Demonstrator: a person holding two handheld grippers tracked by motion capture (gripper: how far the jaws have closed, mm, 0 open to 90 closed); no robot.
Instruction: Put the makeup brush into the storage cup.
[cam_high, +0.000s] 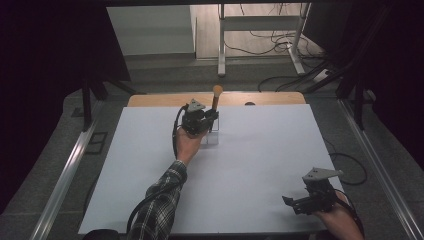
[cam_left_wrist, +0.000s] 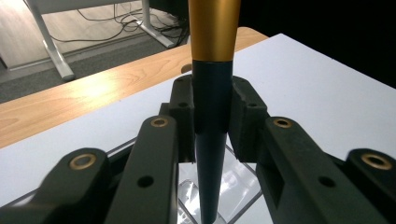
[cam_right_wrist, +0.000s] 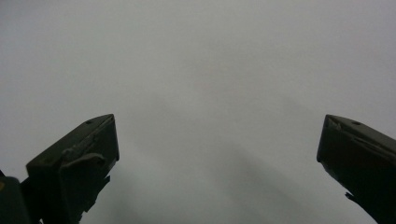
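Your left tool (cam_high: 212, 117) is clamped on the dark handle of a makeup brush (cam_left_wrist: 212, 116), its pads pressing the stem from both sides just below the gold ferrule. The brush stands upright, its rounded orange head at the top, and its tapered lower end dips into a clear plastic holder (cam_left_wrist: 243, 186) that sits on the white tabletop (cam_high: 260, 155). Measured from that holder, your right tool (cam_high: 292, 202) rests well apart, near the tabletop's front right corner, with its jaws spread wide and nothing between them.
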